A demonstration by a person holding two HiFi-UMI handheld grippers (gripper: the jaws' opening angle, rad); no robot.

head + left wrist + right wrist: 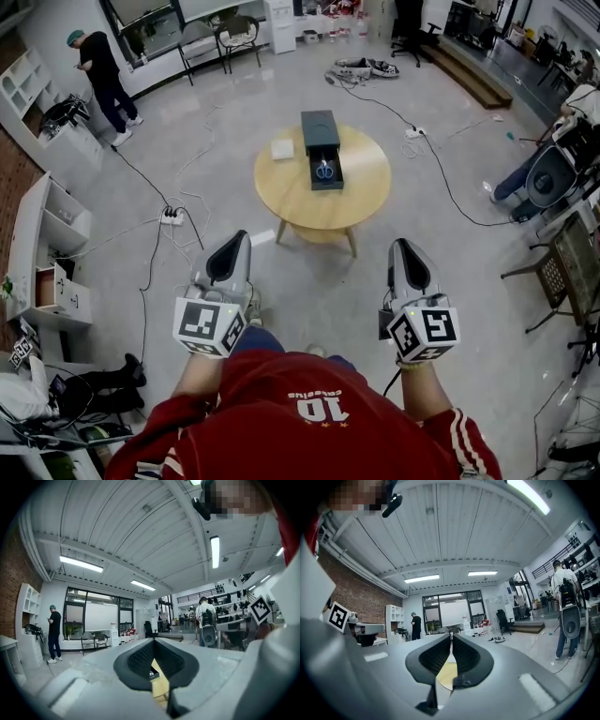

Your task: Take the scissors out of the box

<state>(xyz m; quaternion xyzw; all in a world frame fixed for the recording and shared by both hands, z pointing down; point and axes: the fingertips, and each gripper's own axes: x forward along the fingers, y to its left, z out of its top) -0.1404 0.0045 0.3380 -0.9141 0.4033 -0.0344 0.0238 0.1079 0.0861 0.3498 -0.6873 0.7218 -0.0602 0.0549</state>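
A dark box (320, 131) stands on a round wooden table (361, 197), its drawer (326, 182) pulled out towards me. Blue-handled scissors (324, 171) lie in the drawer. My left gripper (236, 246) and right gripper (403, 251) are held level in front of me, well short of the table, and both are shut with nothing in them. In the left gripper view the shut jaws of the left gripper (154, 641) frame a slice of the table (160, 682). In the right gripper view the right gripper (451, 637) likewise shows only the table (445, 674) below its tips.
A small white pad (282, 149) lies on the table left of the box. Cables and a power strip (171, 217) run across the floor. White shelves (56, 253) line the left wall, where a person (101, 70) stands. Chairs and desks crowd the right side.
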